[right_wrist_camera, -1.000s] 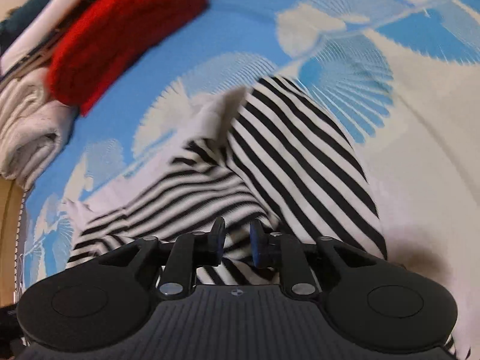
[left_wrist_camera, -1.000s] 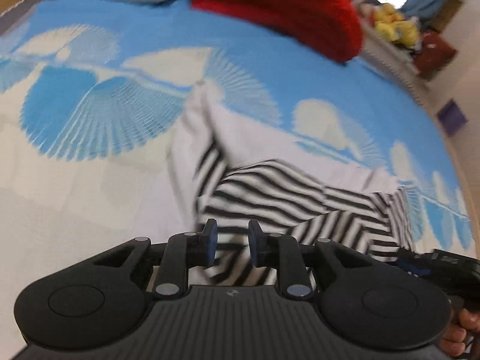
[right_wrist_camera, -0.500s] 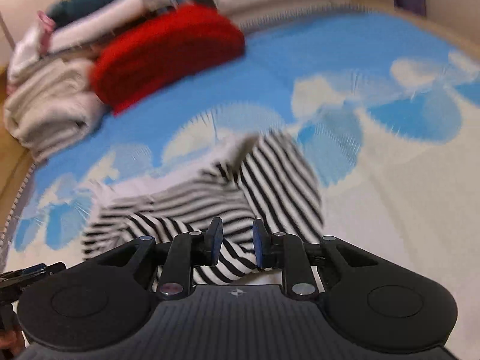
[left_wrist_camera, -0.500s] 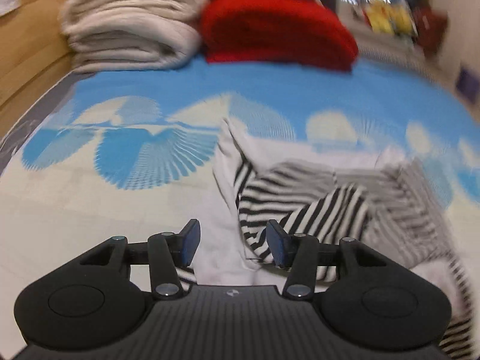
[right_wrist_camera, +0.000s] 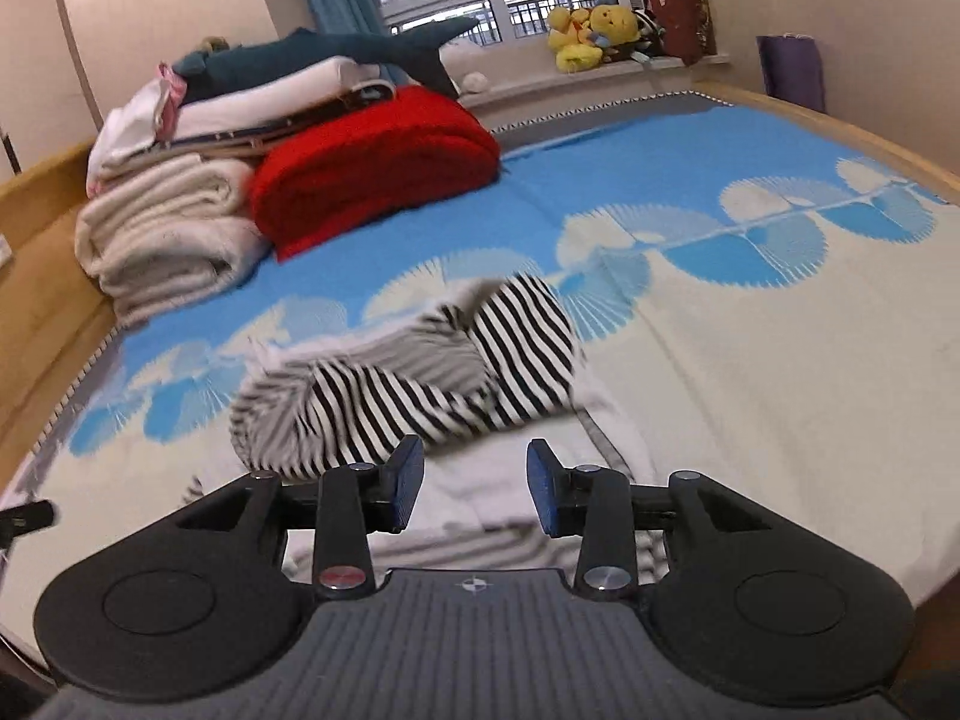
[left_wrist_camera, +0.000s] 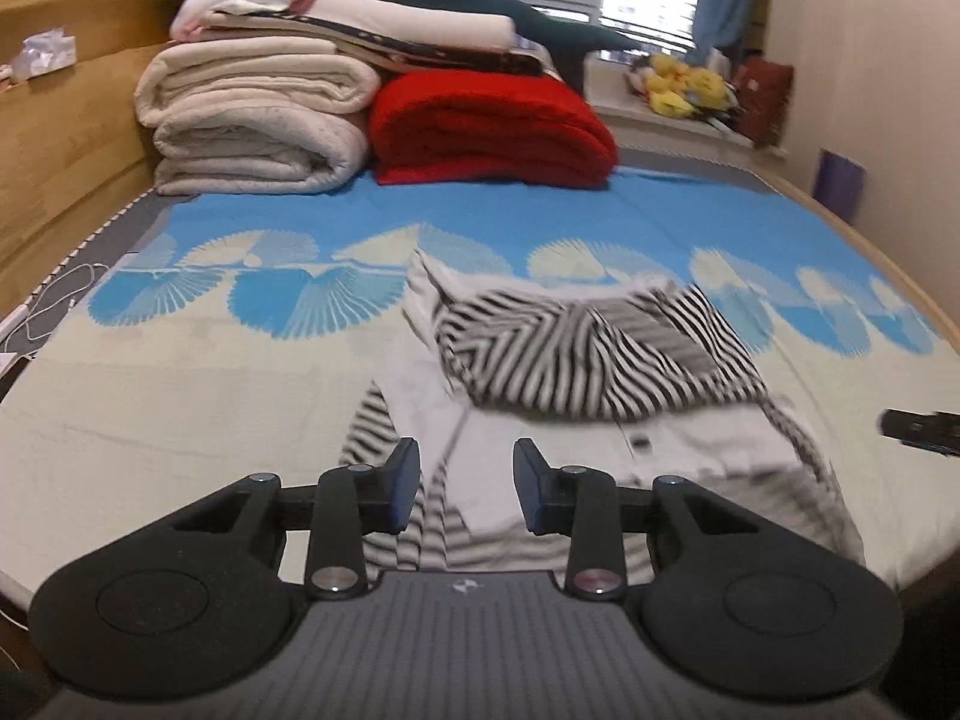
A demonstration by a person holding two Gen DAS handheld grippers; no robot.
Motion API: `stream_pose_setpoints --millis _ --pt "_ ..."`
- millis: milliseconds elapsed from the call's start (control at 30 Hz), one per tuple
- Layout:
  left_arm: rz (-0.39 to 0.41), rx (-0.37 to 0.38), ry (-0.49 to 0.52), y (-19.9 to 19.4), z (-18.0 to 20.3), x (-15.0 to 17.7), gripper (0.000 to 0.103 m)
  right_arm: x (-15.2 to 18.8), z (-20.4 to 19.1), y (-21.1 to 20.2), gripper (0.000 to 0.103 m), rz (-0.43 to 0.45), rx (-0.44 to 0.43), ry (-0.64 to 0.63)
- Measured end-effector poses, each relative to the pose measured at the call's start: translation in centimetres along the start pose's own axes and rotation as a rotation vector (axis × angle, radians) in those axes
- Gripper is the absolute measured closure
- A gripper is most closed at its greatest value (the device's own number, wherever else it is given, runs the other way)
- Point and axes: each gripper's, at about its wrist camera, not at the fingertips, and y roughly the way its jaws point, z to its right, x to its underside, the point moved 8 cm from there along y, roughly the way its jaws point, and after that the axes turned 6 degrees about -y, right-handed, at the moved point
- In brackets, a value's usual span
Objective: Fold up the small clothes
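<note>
A small black-and-white striped garment [left_wrist_camera: 570,354] lies crumpled on the blue and cream bed cover [left_wrist_camera: 180,396], its striped upper part folded over a white lower part. My left gripper [left_wrist_camera: 465,480] hovers above the garment's near edge. Its jaws are closing with nothing pressed between the pads. In the right wrist view the garment [right_wrist_camera: 390,402] lies just beyond my right gripper [right_wrist_camera: 476,480], whose jaws are opening and hold nothing. Each view shows the other gripper's tip at its edge, the right one [left_wrist_camera: 918,429] and the left one [right_wrist_camera: 24,516].
Folded cream blankets [left_wrist_camera: 252,120] and a red blanket [left_wrist_camera: 492,126] are stacked at the far end of the bed, with more folded linen on top. A wooden headboard [left_wrist_camera: 60,120] runs along the left. A white cable [left_wrist_camera: 54,300] lies at the bed's left edge. Plush toys [right_wrist_camera: 591,27] sit on the windowsill.
Both grippers have let go of the striped cloth and pulled back and up from it. The garment's striped part now lies dropped over the white part.
</note>
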Motion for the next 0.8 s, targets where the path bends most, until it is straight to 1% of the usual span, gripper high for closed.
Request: stream_pose_setpoints --millis 67,133,200,267,333,400,433,500,567,600,633,667,733,800 --pt "-0.006 0.031 0.011 -0.3 -0.1 1.6 0.068 2.1 0.6 0.0 0.063 -0.026 0.023 -0.025" --pt "-0.012 0.055 0.010 0.3 -0.6 3.0 0.068 3.9 1.3 0.6 0.063 -0.082 0.056 -0.035" --pt "-0.028 0.063 -0.005 1.5 -1.5 4.4 0.068 4.4 1.7 1.0 0.064 -0.104 0.052 -0.014" --pt "-0.067 0.044 -0.022 3.4 -2.8 5.7 0.068 4.6 2.1 1.1 0.064 -0.107 0.062 -0.008" --pt "-0.124 0.033 -0.073 4.9 -4.1 6.5 0.068 4.9 2.5 1.7 0.064 -0.120 0.078 -0.004" --pt "-0.147 0.039 -0.138 5.6 -5.5 6.5 0.068 5.1 2.9 2.4 0.064 -0.132 0.084 0.006" --pt "-0.159 0.046 -0.181 5.8 -6.3 6.5 0.068 5.3 3.0 2.6 0.064 -0.138 0.089 0.006" --pt "-0.207 0.075 -0.301 6.5 -8.0 6.6 0.066 5.8 3.1 3.2 0.064 -0.156 0.095 -0.006" --pt "-0.259 0.084 -0.414 7.3 -9.4 7.0 0.058 6.4 3.5 3.8 0.064 -0.182 0.102 -0.001" --pt "-0.275 0.077 -0.452 7.7 -10.1 7.1 0.055 6.8 3.8 4.0 0.064 -0.196 0.102 0.016" --pt "-0.286 0.070 -0.479 7.9 -10.4 7.1 0.050 7.0 4.2 4.2 0.064 -0.207 0.101 0.034" --pt "-0.298 0.060 -0.503 8.3 -10.8 7.2 0.043 7.4 4.7 4.3 0.063 -0.222 0.103 0.062" --pt "-0.317 0.044 -0.527 8.7 -11.1 7.5 0.038 8.0 5.6 4.5 0.063 -0.245 0.107 0.104" --pt "-0.330 0.026 -0.538 9.2 -11.0 7.8 0.036 8.7 6.5 4.7 0.062 -0.275 0.119 0.140"
